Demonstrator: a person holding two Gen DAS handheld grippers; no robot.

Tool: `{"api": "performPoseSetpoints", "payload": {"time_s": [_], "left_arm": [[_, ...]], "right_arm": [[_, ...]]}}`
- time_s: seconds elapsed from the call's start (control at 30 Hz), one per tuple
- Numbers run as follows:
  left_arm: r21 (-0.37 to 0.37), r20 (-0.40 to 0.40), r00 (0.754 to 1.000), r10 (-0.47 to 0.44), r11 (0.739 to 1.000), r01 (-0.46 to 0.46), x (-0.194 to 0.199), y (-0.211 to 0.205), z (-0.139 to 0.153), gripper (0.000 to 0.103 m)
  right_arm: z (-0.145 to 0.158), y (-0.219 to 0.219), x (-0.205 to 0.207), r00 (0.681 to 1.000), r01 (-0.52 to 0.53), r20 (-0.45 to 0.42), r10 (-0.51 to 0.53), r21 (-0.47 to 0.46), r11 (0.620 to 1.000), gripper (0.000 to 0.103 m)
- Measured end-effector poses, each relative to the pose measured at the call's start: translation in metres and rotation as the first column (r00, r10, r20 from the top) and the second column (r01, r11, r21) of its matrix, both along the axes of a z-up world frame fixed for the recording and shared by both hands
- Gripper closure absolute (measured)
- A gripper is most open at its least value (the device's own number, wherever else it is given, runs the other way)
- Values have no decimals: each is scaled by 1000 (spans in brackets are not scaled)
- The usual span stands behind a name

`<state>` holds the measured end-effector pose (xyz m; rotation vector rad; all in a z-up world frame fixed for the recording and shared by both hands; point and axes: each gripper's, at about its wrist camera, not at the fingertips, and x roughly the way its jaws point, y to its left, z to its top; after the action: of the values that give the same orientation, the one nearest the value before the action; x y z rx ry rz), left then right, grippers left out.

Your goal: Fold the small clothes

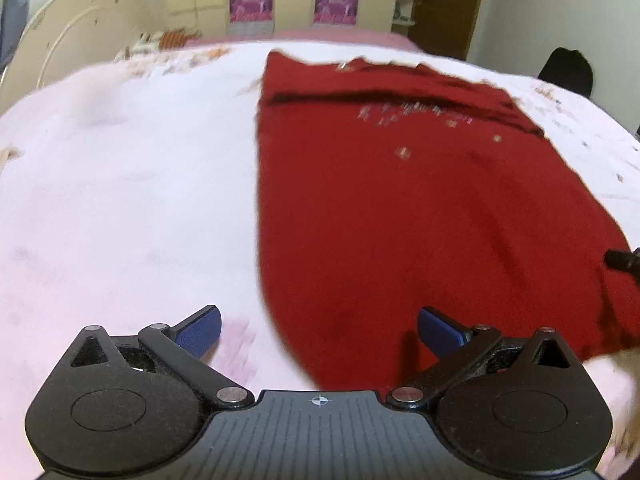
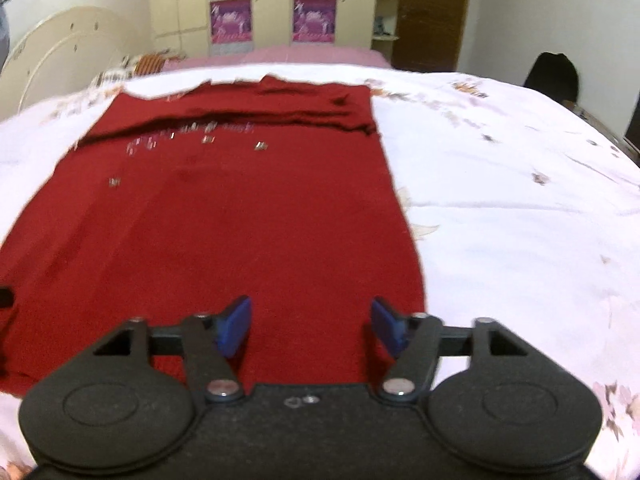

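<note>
A dark red garment with small silvery decorations lies flat on the white bedsheet, its far end folded over in a band. My left gripper is open over the garment's near left corner, with nothing between its blue pads. In the right wrist view the same garment spreads ahead. My right gripper hangs open above its near right part, and nothing is held. A black bit of the right gripper shows at the left wrist view's right edge.
The bed's sheet has faint flower prints. Beyond the bed stand a cream wardrobe with pink panels, a brown door, a cream round board on the left and a black chair back on the right.
</note>
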<state>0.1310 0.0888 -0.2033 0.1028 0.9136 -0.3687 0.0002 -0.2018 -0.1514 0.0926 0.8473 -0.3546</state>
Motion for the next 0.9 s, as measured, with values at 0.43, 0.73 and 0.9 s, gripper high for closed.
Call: {"api": "performPoseSetpoints", "payload": {"time_s": [0.43,0.73,0.9], "left_arm": [[-239,-150,989,5,970,-41,1,23,-9,0],[-409,-283,959,-7,906,-114,19,21,-17,20],[-426,-298,955,-8,896,-125,22,17,-20,36]], "right_arm": [[-15,-23,-20,995,86,-59,-83,54,995,33],[-13,-34,-18,994,81,-81,-73,98,992,42],[-12,-36,-20,994,64,-97,-52,126,990,47]]}}
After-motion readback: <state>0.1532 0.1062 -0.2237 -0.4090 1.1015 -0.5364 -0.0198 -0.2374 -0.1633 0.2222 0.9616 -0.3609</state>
